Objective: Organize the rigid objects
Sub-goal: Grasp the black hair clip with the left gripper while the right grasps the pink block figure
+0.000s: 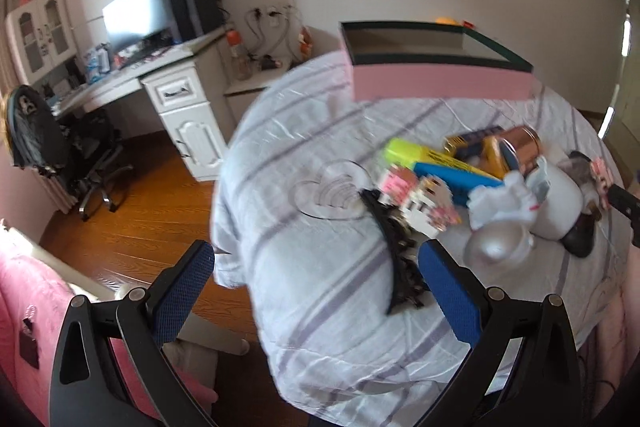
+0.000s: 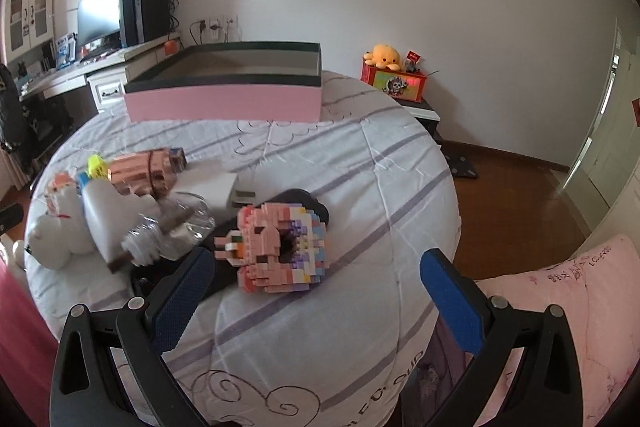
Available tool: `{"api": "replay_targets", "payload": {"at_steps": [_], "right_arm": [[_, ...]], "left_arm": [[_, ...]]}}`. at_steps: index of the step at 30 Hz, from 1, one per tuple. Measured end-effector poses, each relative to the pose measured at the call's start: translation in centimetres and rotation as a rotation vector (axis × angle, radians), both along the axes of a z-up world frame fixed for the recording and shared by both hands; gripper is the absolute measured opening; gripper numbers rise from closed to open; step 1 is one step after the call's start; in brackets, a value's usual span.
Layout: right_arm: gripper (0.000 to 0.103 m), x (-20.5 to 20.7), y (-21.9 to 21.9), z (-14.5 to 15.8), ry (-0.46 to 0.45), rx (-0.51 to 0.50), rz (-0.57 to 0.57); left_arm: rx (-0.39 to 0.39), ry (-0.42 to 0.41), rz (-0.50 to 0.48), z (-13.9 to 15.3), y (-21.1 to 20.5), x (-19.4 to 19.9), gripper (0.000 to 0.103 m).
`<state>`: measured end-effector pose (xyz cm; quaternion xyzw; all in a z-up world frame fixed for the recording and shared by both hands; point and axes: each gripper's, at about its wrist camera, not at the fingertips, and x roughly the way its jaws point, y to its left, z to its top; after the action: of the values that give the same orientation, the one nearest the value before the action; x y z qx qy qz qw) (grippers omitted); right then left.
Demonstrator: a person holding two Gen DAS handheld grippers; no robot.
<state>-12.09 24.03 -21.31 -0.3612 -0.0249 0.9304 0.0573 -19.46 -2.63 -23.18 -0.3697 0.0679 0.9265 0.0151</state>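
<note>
An open pink box (image 1: 438,81) with a dark rim stands at the far side of the bed; it also shows in the right wrist view (image 2: 224,101). A pile of objects lies nearer: a black hair claw (image 1: 400,259), a small brick figure (image 1: 424,203), a copper can (image 1: 520,147), a yellow and blue tube (image 1: 436,159), white figurines (image 1: 500,207). In the right wrist view a pink brick model (image 2: 280,247) lies just ahead of my open, empty right gripper (image 2: 318,267). My left gripper (image 1: 316,263) is open and empty, its right finger beside the hair claw.
A desk with a monitor (image 1: 136,15) and an office chair (image 1: 60,155) stand left of the bed over wooden floor (image 1: 140,211). A bedside stand holds a red box with a yellow plush (image 2: 394,75). Pink bedding (image 2: 560,307) lies at the near right.
</note>
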Motion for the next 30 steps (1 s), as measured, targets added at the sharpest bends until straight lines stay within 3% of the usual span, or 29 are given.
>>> {"api": "replay_targets", "payload": {"at_steps": [5, 13, 16, 19, 21, 24, 25, 27, 30], "right_arm": [[0.103, -0.6, 0.2, -0.6, -0.011, -0.008, -0.007], [0.103, -2.0, 0.2, -0.7, -0.004, -0.026, 0.015], [0.103, -2.7, 0.3, -0.9, -0.002, -0.044, 0.034], [0.100, -3.4, 0.7, -1.3, -0.007, -0.069, 0.049], [0.090, -3.6, 1.2, -1.6, -0.013, -0.109, 0.066], [0.066, -3.8, 1.6, -1.7, -0.013, -0.155, 0.089], [0.066, -3.9, 1.6, -1.7, -0.018, -0.155, 0.094], [0.066, -4.0, 1.7, -1.7, -0.016, -0.154, 0.101], [0.066, -4.0, 1.8, -1.6, -0.006, -0.165, 0.106]], "left_arm": [[-0.030, -0.048, -0.023, -2.0, 0.9, -1.3, 0.103], [0.041, -0.061, -0.037, -3.0, 0.1, -3.0, 0.101], [0.099, -0.066, -0.058, -3.1, -0.3, -3.5, 0.088], [0.085, -0.049, -0.091, -3.1, 0.1, -3.4, 0.075], [0.084, -0.040, -0.117, -3.0, 0.3, -3.3, 0.057], [0.086, -0.029, -0.151, -2.9, 0.7, -3.2, 0.042], [0.086, -0.027, -0.159, -2.9, 0.8, -3.2, 0.040], [0.095, -0.025, -0.170, -2.7, 0.8, -3.2, 0.022], [0.113, -0.030, -0.171, -2.6, 0.5, -3.3, 0.020]]}}
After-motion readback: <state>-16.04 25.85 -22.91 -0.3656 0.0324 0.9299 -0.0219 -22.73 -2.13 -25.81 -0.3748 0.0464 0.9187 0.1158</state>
